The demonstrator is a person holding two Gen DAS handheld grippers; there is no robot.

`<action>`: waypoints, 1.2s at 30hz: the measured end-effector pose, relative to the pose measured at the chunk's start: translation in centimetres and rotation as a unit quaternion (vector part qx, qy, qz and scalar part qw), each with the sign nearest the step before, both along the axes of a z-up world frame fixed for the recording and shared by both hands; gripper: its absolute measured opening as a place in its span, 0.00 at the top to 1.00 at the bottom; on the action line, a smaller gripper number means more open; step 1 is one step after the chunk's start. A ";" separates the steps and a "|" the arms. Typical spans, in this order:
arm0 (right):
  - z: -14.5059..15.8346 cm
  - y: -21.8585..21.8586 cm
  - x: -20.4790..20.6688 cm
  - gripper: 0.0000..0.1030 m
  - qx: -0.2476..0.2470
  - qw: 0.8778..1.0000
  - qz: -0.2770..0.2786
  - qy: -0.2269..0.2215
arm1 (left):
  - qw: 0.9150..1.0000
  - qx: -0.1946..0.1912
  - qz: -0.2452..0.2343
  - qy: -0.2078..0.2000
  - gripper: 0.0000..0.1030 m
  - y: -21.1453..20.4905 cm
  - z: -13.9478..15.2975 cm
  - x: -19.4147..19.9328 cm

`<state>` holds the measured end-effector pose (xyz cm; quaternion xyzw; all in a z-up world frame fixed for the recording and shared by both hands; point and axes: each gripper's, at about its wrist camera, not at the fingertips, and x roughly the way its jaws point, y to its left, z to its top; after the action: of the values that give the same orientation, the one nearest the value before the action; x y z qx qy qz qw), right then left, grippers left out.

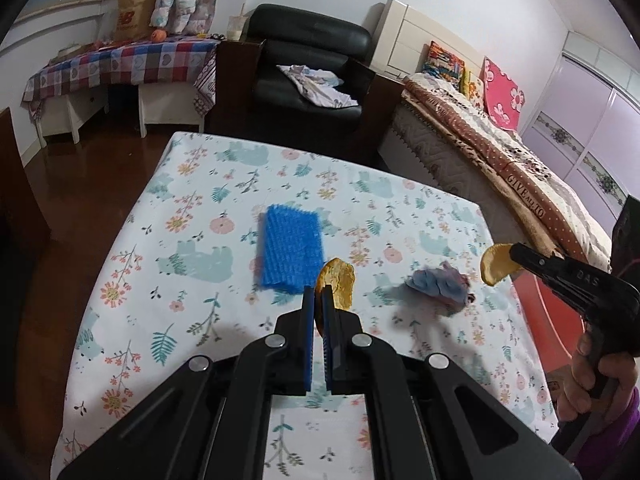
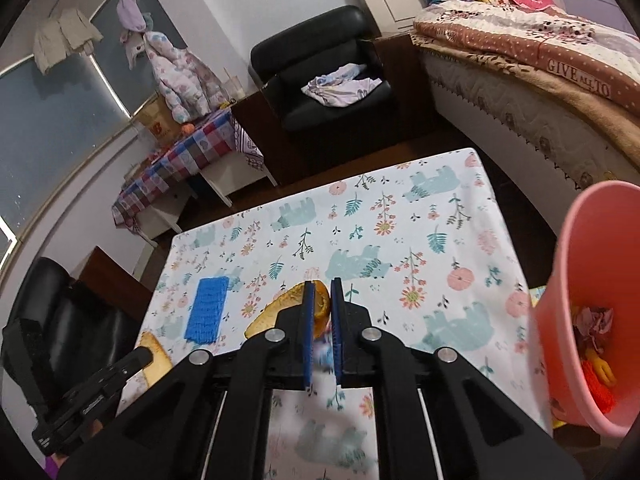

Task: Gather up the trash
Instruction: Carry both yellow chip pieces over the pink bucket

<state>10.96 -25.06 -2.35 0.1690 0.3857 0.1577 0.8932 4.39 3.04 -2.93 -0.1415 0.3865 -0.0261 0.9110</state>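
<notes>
Left tongs (image 1: 319,294) are clenched on an orange peel (image 1: 338,282) above the table (image 1: 168,240). Right tongs (image 2: 321,292) grasp a second orange peel (image 2: 280,310) beside the pink bin (image 2: 600,264).

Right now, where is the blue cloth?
In the left wrist view the blue cloth lies flat on the table, left of centre, just beyond the peel in the left claw and left of the crumpled wad.

Both cameras ride on the grippers, close above the table (image 1: 168,216), tilted down and facing the armchair (image 1: 308,68) and bed (image 1: 480,136). The left view looks from the table's left, the right view from its right beside the bin (image 2: 592,264). Both share the blue pad (image 1: 291,250).
</notes>
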 end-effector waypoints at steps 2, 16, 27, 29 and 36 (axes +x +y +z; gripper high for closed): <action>0.4 -0.6 -0.8 0.92 0.000 1.000 -0.003 -0.005 | 1.000 0.000 -0.006 -0.004 0.97 -0.7 0.5 0.0; 1.1 -4.6 -5.2 0.92 -0.020 0.999 -0.041 -0.021 | 0.998 0.012 -0.064 -0.015 0.97 -8.3 2.1 1.2; 1.7 -8.3 -7.8 0.92 -0.044 0.994 -0.085 -0.042 | 0.993 0.027 -0.110 -0.027 0.97 -14.5 3.2 2.1; 1.7 -8.9 -8.1 0.92 -0.046 0.994 -0.092 -0.043 | 0.993 0.029 -0.115 -0.026 0.97 -15.4 3.2 2.2; 1.7 -11.1 -9.1 0.92 -0.057 0.990 -0.116 -0.049 | 0.990 0.033 -0.136 -0.027 0.97 -18.5 3.1 2.6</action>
<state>1.83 -36.12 -0.65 0.1537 0.3273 0.0391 0.9315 7.00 -15.44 0.18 -0.0568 0.3778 -0.1408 0.9134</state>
